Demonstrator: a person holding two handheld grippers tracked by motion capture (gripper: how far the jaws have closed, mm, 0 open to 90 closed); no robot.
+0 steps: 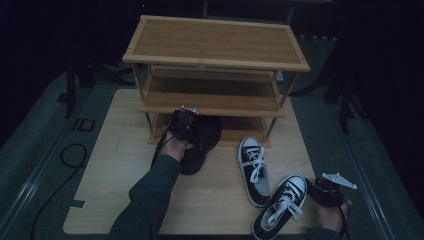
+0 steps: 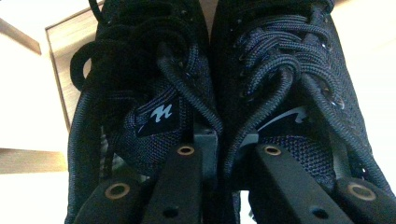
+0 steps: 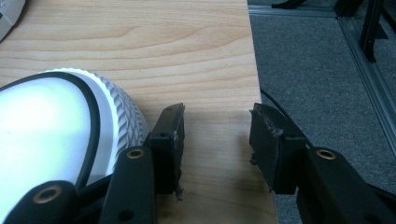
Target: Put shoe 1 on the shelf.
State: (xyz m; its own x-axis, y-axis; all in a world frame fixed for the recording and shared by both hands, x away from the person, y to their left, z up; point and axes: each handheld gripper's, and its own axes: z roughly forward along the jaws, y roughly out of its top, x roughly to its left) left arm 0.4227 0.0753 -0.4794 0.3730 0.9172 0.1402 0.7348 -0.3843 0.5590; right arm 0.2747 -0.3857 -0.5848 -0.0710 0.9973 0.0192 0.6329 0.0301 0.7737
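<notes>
Looking down, we see a three-tier bamboo shoe rack (image 1: 215, 42) standing on the pale wooden table (image 1: 120, 175), its top and middle shelves bare. Our left gripper (image 1: 181, 131) is clamped on the inner sides of a pair of black knit trainers (image 1: 200, 145), pressed side by side, at the front of the bottom shelf. Two black-and-white canvas sneakers (image 1: 255, 170) lie on the table, near our right gripper (image 3: 215, 140), whose jaws stand wide apart with nothing between them.
</notes>
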